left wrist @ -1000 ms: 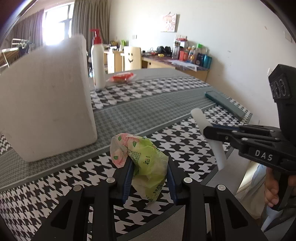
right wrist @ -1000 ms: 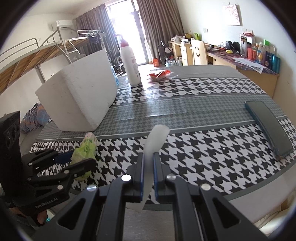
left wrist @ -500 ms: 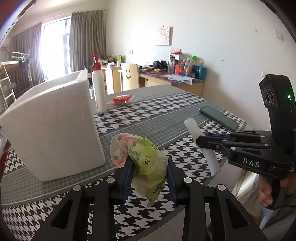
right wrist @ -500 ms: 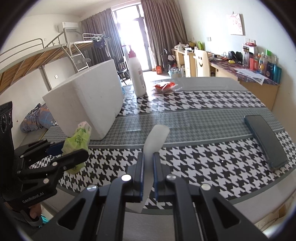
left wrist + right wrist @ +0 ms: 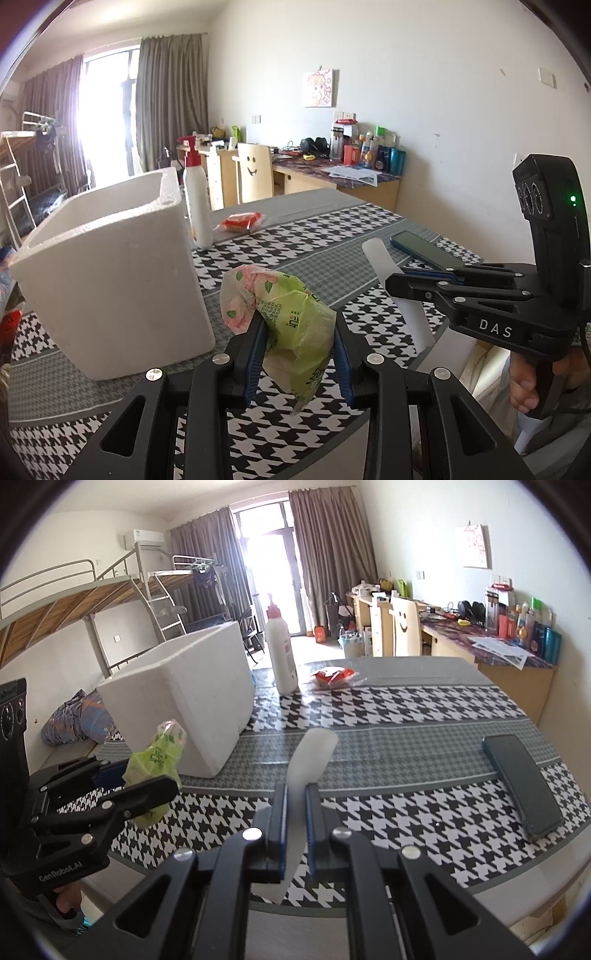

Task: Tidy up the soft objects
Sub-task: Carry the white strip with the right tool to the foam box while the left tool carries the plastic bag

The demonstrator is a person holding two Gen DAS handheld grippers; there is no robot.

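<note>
- Left claw (image 5: 298, 334) is clamped on the green tissue pack (image 5: 291, 325), held above the bench (image 5: 332, 236) in front of the foam box (image 5: 107, 266).
- Right claw (image 5: 295, 812) pinches the white tube (image 5: 310, 760), right of the box.
- Risk: the crinkly wrapper slipping loose, or snagging the box rim.

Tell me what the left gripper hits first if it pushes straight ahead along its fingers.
Probably the tablecloth. The left gripper, shut on the green packet, points past the foam box, which sits just left. Depth is uncertain.
</note>
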